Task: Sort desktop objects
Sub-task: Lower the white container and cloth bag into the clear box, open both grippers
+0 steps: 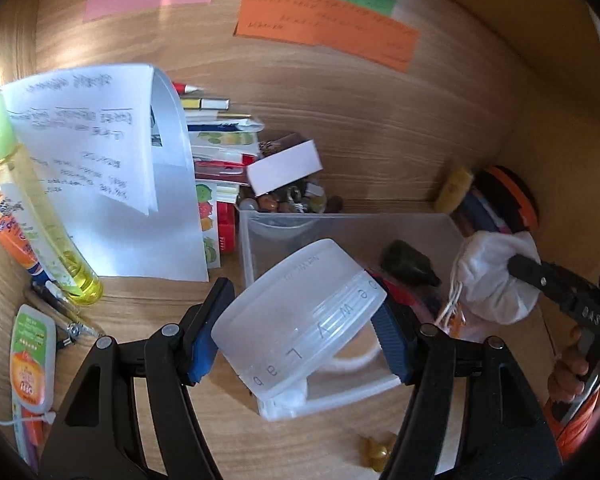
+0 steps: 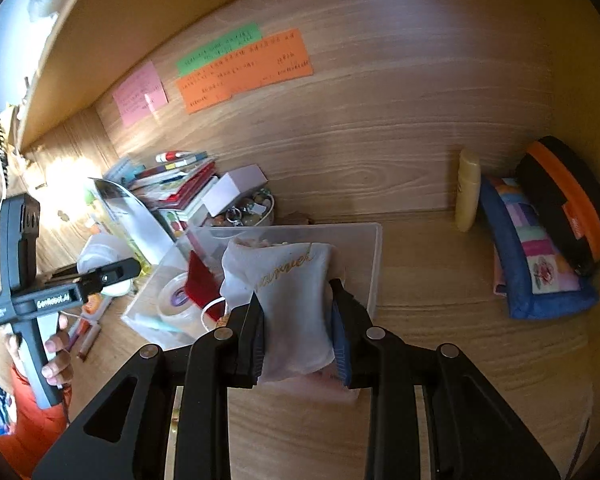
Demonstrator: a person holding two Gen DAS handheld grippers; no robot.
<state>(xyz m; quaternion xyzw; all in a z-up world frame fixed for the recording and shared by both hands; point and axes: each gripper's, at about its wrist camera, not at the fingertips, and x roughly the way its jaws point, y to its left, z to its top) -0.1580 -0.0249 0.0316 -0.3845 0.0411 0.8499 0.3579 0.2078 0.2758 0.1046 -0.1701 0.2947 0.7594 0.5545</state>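
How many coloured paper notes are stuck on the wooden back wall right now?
3. The pink paper note is furthest left, the green paper note sits up and to its right, and the orange paper note lies just below the green, overlapping it. None appears hidden.

The left gripper [image 1: 296, 320] tilts downward, jaws spread wide and pressing a round jar [image 1: 300, 316] between the pads. The right gripper [image 2: 298, 332], also tilted downward, is clamped nearly closed on a white pouch [image 2: 288, 296], a hand [image 2: 56, 356] gripping the left handle

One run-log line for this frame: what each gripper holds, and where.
left gripper: shut on frosted jar | right gripper: shut on white pouch | both over clear bin | desk still cluttered
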